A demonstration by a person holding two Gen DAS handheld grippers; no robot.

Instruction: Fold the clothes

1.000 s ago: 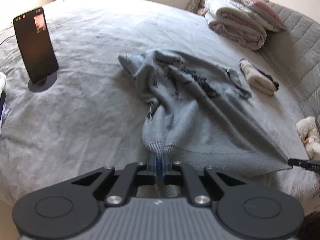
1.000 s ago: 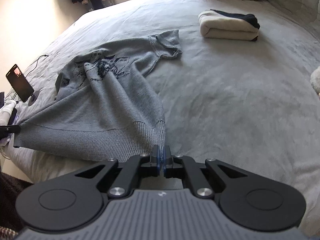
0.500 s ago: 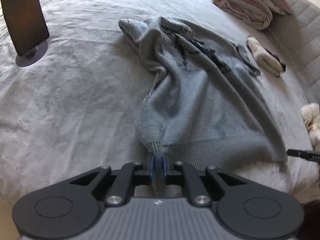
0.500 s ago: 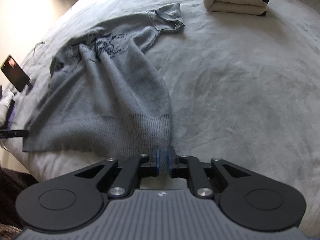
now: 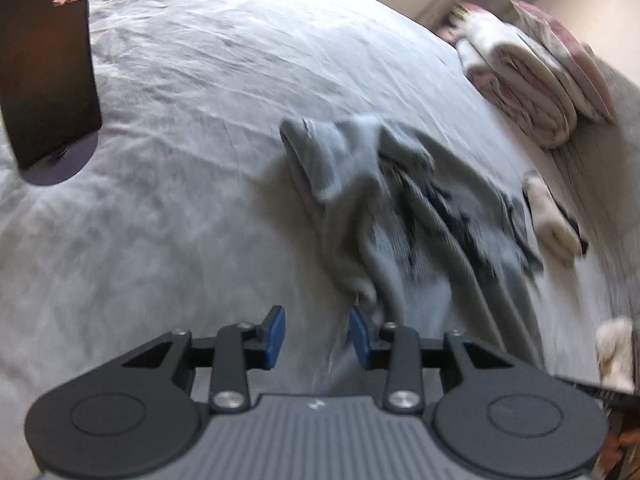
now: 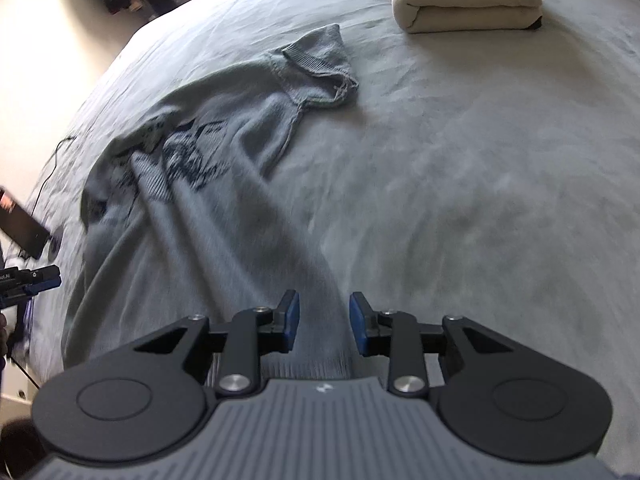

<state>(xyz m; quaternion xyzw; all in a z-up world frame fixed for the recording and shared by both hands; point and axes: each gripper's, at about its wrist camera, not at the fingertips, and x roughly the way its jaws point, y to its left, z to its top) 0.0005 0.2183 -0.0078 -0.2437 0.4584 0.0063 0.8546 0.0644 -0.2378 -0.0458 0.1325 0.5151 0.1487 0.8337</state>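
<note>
Both jaws opening: left gripper & right gripper release grey sweater hem; rumpled body may fold crooked.

You see a ribbed grey knit sweater on a matt, brushed-cloth bed; your fingers carry smooth blue pads on matt black plastic.
</note>
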